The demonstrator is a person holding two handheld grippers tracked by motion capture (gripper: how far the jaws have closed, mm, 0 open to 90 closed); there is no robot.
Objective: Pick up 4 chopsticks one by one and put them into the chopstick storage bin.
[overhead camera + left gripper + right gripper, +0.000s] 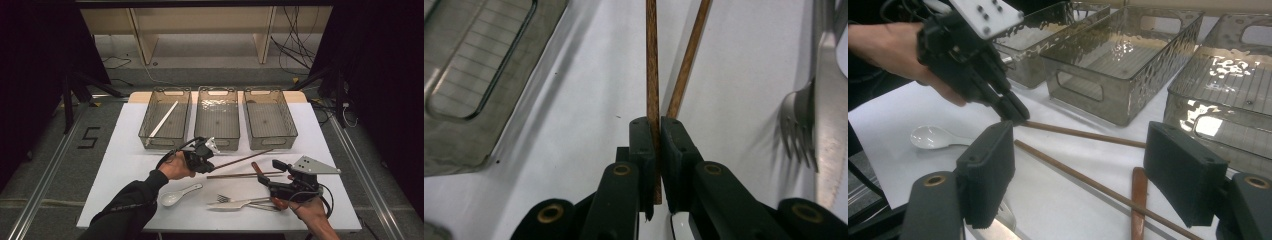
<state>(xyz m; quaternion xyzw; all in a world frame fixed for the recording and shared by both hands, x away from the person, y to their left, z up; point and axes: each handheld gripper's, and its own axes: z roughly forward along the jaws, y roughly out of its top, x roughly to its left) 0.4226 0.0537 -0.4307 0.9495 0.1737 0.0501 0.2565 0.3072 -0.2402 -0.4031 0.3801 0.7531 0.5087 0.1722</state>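
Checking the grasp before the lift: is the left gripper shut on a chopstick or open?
Shut: the left gripper has its jaws pinched on one brown chopstick; the second chopstick lies free beside it.

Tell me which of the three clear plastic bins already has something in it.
The left clear plastic bin: a white chopstick lies slantwise inside it. The middle bin and right bin hold nothing.

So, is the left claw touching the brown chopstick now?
Touching. In the left gripper view, the left claw has its jaws closed on one brown chopstick, pads pressed against both its sides. The second chopstick lies apart on the table.
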